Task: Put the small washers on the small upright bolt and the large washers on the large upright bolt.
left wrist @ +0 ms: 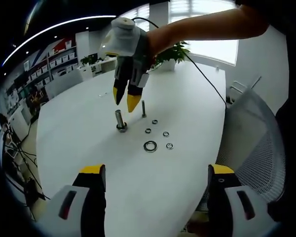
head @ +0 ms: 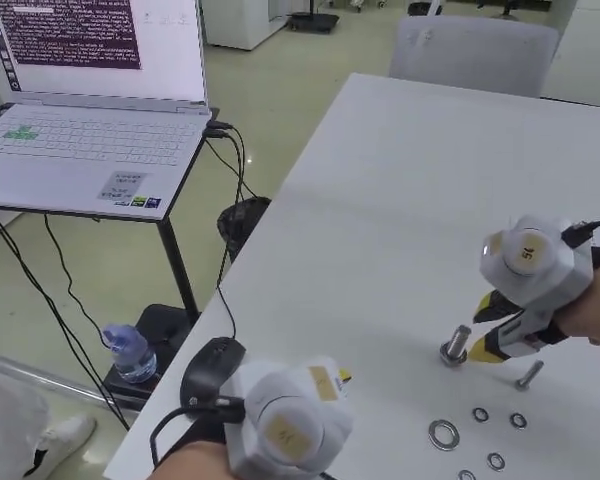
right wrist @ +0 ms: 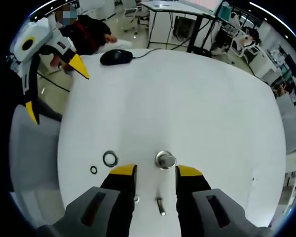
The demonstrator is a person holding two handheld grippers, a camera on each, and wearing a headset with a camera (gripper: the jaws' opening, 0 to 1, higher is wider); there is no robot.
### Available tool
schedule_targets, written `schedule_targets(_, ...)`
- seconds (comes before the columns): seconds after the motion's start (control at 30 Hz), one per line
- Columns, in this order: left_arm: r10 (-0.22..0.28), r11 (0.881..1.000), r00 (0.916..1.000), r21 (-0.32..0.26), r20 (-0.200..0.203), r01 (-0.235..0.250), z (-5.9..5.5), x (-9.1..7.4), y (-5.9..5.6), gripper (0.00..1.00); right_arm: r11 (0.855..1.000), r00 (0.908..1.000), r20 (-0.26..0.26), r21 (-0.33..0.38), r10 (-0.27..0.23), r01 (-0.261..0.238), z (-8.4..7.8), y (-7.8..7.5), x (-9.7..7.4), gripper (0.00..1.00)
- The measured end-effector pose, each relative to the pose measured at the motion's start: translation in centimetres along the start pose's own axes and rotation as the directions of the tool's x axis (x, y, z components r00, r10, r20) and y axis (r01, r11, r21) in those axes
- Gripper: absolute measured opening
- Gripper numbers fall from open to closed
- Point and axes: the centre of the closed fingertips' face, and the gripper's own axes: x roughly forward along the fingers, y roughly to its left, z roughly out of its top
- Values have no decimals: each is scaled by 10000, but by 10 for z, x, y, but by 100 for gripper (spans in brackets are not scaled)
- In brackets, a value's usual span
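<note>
White table [head: 400, 200] carries all parts. Left gripper [left wrist: 156, 170] is at the near left edge, jaws wide apart and empty. Right gripper [head: 480, 332] hovers just right of the large bolt [head: 457, 345], jaws narrowly parted and empty. The large bolt stands upright, head down, and the small bolt [head: 528, 375] stands just right of it. Large washer [head: 443, 435] lies flat nearer the person. Small washers [head: 480, 414] are scattered to its right, all off the bolts.

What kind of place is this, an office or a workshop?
Probably an open office or lab. A laptop stands beside a large white table, a mesh chair is at the table's edge, and more desks fill the background.
</note>
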Motion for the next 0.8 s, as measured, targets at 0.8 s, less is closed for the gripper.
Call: schedule_targets(0.8, 37, 10000, 10000, 19, 15, -37, 0, -4, -5, 84, 9989, 9989, 118, 37, 458, -458, -9, 55, 3, 32)
